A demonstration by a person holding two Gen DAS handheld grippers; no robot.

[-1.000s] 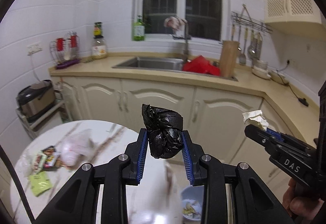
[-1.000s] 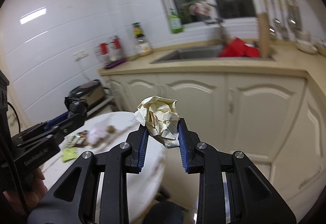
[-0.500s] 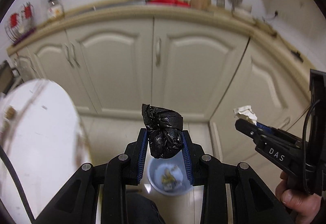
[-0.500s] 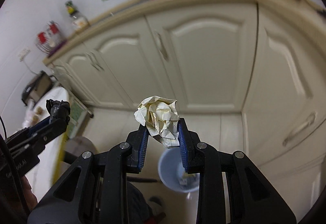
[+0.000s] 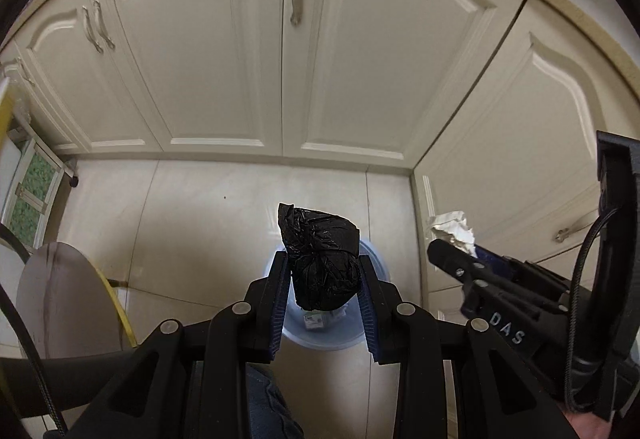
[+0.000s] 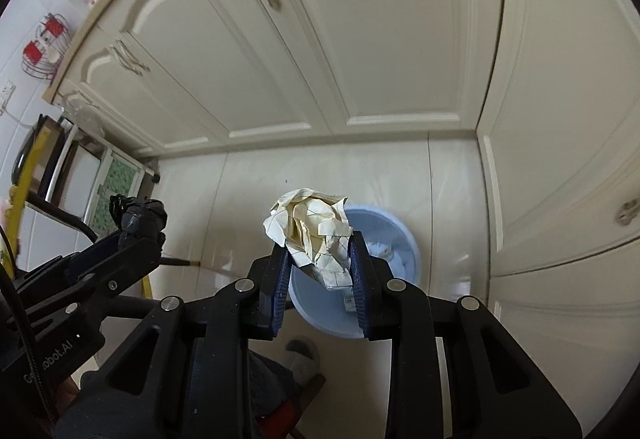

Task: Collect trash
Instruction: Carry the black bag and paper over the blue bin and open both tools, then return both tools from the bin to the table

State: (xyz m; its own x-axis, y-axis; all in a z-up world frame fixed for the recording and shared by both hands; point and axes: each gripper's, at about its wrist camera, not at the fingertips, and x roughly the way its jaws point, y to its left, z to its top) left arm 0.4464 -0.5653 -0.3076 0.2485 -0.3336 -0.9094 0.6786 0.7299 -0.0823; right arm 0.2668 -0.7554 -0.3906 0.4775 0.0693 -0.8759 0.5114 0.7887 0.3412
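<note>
Fingers (image 5: pixel 280 279) of both grippers grasp one thing each: left a black bag wad (image 5: pixel 322 263), right a crumpled paper (image 6: pixel 316 235), above one blue bin (image 6: pixel 396 239).

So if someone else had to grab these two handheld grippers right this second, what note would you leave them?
Left gripper: shut on a wadded black plastic bag, poised above the light blue bin on the floor.
Right gripper: shut on a crumpled ball of lined paper, also over the bin.
Bin: stands in front of the cream cabinets and already holds some scraps.
Done: both pieces picked up and brought to the bin.
Left: open each gripper so both pieces drop in. Whether more trash waits elsewhere is not visible.
</note>
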